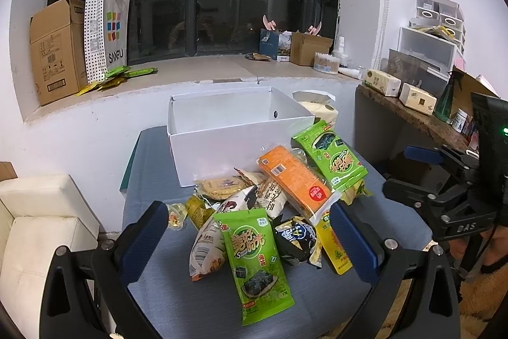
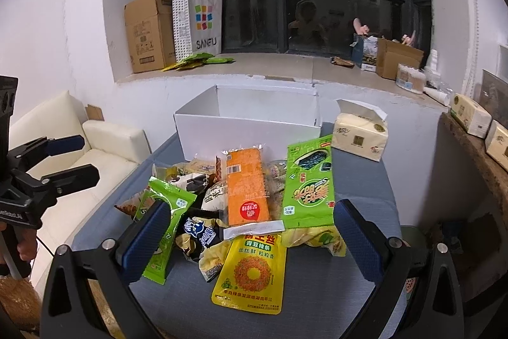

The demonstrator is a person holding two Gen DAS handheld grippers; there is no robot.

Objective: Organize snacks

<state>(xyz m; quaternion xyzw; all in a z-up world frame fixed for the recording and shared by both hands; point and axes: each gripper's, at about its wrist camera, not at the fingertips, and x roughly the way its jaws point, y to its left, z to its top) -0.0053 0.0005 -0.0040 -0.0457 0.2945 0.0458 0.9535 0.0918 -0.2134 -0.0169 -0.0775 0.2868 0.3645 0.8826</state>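
Left gripper (image 1: 250, 239): we hold it low over the near edge of the bench, jaws spread wide and gripping nothing; the green packet lies between its blue pads.
Right gripper (image 2: 249, 239): we hold it level with the left one, jaws equally wide and empty, with the yellow pouch on the cloth between its fingers.
Snacks (image 1: 273, 199): a loose pile sits on the grey bench (image 1: 317, 301), just in front of the box, none of it inside that we can see.
Green packet (image 1: 258, 264): a seaweed packet at the near side of the pile, lying flat and slightly angled.
Second green packet (image 2: 308, 185): the same kind, propped on the right of the pile, its printing upside down to us.
Orange pack (image 2: 246, 188): long and clear-wrapped, it rests across the top of the heap, beside the second green packet.
Yellow pouch (image 2: 250, 270): it lies flat at the front, its top tucked under the orange pack.
Box (image 1: 235, 132): white, open-topped, at the far end of the bench, touching the pile's back edge.
Tissue pack (image 2: 360, 135): it stands right of the box, apart from the snacks.
Sill (image 2: 270, 65): cartons, a shopping bag and a few stray packets line it behind the bench.
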